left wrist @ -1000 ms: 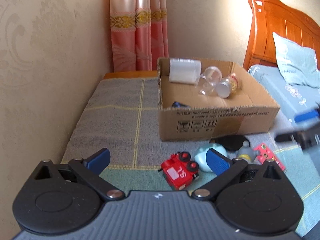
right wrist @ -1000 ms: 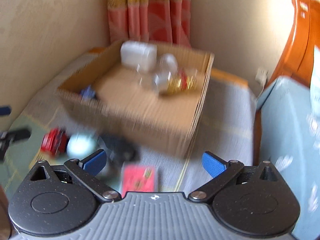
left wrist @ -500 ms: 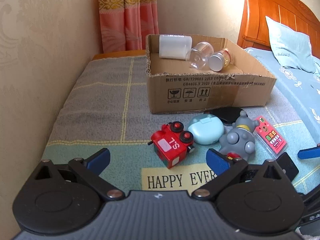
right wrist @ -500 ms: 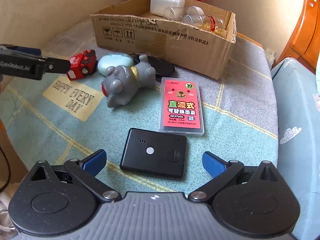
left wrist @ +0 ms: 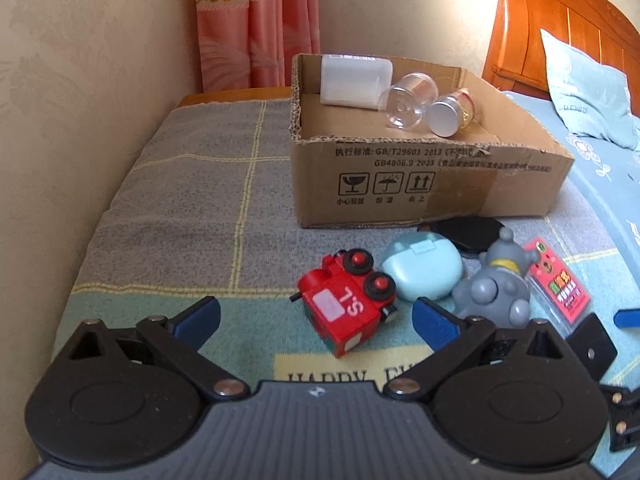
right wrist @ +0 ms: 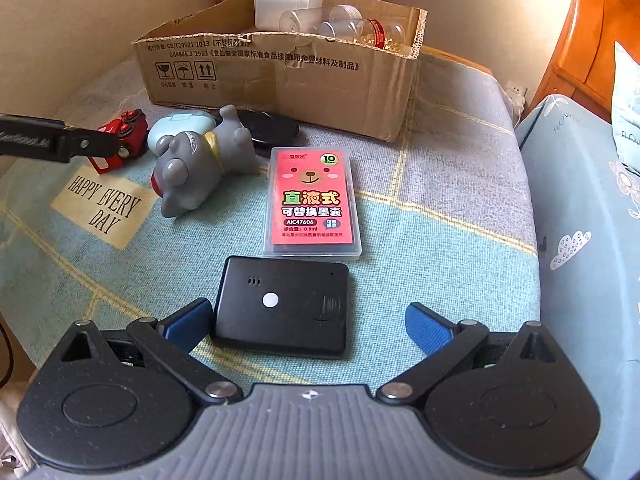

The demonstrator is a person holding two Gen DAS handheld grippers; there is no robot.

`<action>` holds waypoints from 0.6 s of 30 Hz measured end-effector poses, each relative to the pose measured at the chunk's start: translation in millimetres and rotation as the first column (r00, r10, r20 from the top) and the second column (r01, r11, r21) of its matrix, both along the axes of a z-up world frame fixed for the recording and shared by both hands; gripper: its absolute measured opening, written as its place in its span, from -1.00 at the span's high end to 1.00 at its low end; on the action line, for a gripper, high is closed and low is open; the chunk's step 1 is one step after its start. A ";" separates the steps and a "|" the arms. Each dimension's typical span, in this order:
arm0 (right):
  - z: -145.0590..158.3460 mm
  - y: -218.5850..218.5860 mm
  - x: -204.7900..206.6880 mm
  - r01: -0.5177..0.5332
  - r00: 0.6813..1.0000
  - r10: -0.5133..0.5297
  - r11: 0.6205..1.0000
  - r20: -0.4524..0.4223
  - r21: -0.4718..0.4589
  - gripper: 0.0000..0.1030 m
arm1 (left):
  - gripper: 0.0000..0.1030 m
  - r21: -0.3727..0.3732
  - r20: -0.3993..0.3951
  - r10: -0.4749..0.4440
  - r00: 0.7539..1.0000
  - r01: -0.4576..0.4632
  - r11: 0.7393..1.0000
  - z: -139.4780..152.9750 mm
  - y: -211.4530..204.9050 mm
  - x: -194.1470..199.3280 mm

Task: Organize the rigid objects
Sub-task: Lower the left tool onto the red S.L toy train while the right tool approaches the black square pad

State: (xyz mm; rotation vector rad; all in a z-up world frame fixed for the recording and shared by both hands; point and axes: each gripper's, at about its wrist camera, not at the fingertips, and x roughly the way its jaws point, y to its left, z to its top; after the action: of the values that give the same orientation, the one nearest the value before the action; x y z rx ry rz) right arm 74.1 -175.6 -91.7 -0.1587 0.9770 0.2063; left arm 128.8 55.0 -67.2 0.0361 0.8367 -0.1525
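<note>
Black and flat, the small device [right wrist: 282, 308] lies on the blanket [right wrist: 440, 248] right in front of the right gripper [right wrist: 308, 320]. Its left edge is just beside the left blue finger [right wrist: 188, 322], while the right finger [right wrist: 426, 326] stands apart from it. This gripper is wide open and holds nothing.

Just behind the device lies the pink card case [right wrist: 312, 202], flat, with its near short edge almost touching the device. To the left of the case the grey toy animal [right wrist: 200, 160] lies on its side. Behind the animal are the light blue case [right wrist: 176, 126] and a black oval thing [right wrist: 272, 126], partly hidden.

The red toy train [left wrist: 346, 302] lies tipped on its side between the spread fingers of the left gripper [left wrist: 316, 318], a little ahead of them. This gripper also is wide open and empty.

Further back stands the cardboard box [left wrist: 420, 184], open on top. Inside it lie a white container [left wrist: 354, 80], a clear jar [left wrist: 406, 100] and a jar with silver lid [left wrist: 450, 114], all on their sides at the far wall.
</note>
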 end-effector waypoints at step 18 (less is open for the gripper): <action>0.2 -1.5 -2.5 -0.010 1.000 0.010 1.000 0.028 0.004 -1.00 | -0.89 0.056 0.015 0.058 0.998 -0.059 0.997 -18.3 12.4 3.9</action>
State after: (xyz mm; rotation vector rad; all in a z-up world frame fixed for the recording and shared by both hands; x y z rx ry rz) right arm 71.5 -177.1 -91.5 -0.1621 0.9482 0.2147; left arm 132.8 67.5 -85.4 0.0651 0.8279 -0.0736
